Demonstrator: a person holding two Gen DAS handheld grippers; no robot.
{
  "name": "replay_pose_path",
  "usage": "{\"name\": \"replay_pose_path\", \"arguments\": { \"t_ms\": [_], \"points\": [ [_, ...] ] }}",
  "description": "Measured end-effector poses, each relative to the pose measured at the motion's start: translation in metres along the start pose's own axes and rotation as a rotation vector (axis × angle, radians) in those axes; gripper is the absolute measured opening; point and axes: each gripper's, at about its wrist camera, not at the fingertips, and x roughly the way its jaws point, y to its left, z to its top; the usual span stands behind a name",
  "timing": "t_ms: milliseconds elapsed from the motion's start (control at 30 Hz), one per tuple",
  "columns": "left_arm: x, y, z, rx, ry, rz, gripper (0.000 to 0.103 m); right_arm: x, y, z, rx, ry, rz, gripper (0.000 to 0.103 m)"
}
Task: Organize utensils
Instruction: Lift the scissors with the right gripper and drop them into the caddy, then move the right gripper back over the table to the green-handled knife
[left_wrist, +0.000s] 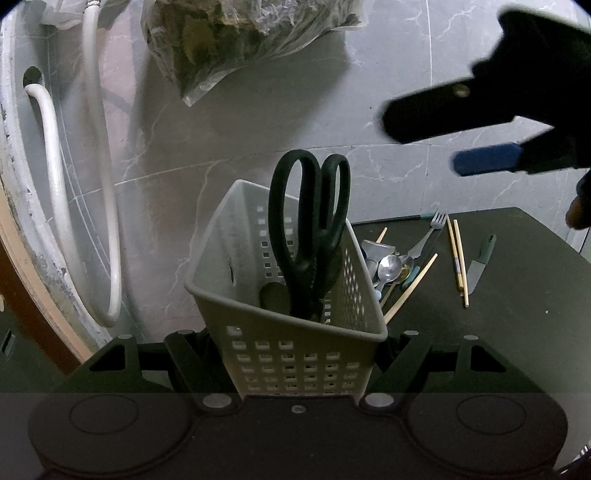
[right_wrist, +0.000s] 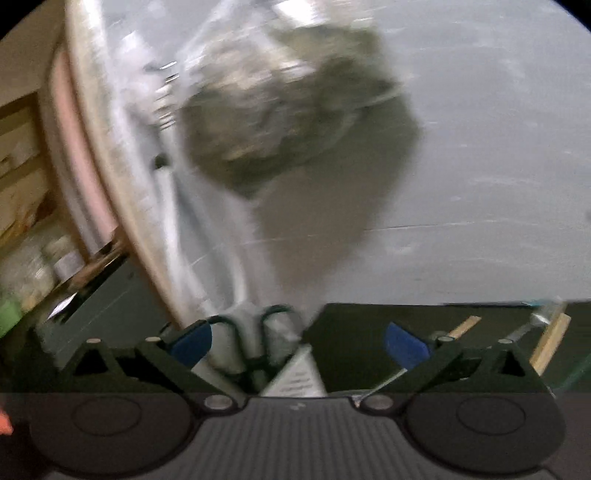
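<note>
Left tool (left_wrist: 301, 354) is clamped on the basket (left_wrist: 258, 332), which I hold tilted above the near desk edge. Scissors (left_wrist: 308, 236) stand inside it, handles up.

Right tool (right_wrist: 299, 341) has its jaws spread wide, nothing between the blue pads (right_wrist: 404, 345); the left view shows it hanging in the air at upper right (left_wrist: 480, 136). The right view is badly blurred.

Desk (left_wrist: 498, 314): dark, matte. On it, just right of the basket, a heap of spoons (left_wrist: 388, 267) with a fork (left_wrist: 430, 232) on top. Chopsticks (left_wrist: 458, 258) lie beside the heap, and a knife (left_wrist: 480, 262) farther right.

Room: grey marble-pattern wall (left_wrist: 258, 122) behind the desk. A clear bag (left_wrist: 236, 40) of dark leafy stuff hangs on it. White hoses (left_wrist: 103, 184) run down at left, beside a curved, worn white frame (left_wrist: 14, 177).
</note>
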Motion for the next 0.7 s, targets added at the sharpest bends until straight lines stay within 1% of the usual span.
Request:
{"name": "replay_pose_path", "arguments": {
  "t_ms": [67, 133, 167, 233, 300, 367, 433, 500, 700],
  "points": [
    [0.0, 0.0, 0.0, -0.001, 0.001, 0.001, 0.077, -0.003, -0.018, -0.003, 0.07, -0.007, -0.102, 0.103],
    [0.0, 0.0, 0.001, -0.002, 0.004, 0.002, 0.077, 0.0, -0.043, -0.008, 0.181, 0.03, -0.238, 0.103],
    [0.0, 0.0, 0.001, -0.002, 0.007, 0.002, 0.077, 0.001, -0.06, -0.013, 0.267, 0.06, -0.299, 0.103],
    [0.001, 0.0, 0.002, -0.003, 0.01, 0.002, 0.077, 0.001, -0.097, -0.029, 0.486, 0.13, -0.363, 0.103],
    [0.001, 0.0, 0.002, -0.003, 0.012, 0.003, 0.077, -0.003, -0.128, -0.049, 0.693, 0.174, -0.405, 0.103],
    [0.001, 0.0, 0.002, -0.004, 0.014, 0.003, 0.077, -0.009, -0.146, -0.063, 0.8, 0.189, -0.444, 0.103],
    [0.001, 0.0, 0.002, -0.004, 0.015, 0.003, 0.077, -0.012, -0.157, -0.07, 0.847, 0.196, -0.469, 0.103],
    [0.001, 0.0, 0.002, -0.004, 0.016, 0.004, 0.077, -0.013, -0.163, -0.072, 0.85, 0.192, -0.474, 0.103],
    [0.002, -0.001, 0.003, -0.009, 0.022, 0.01, 0.077, -0.005, -0.179, -0.07, 0.765, 0.211, -0.471, 0.103]
  ]
}}
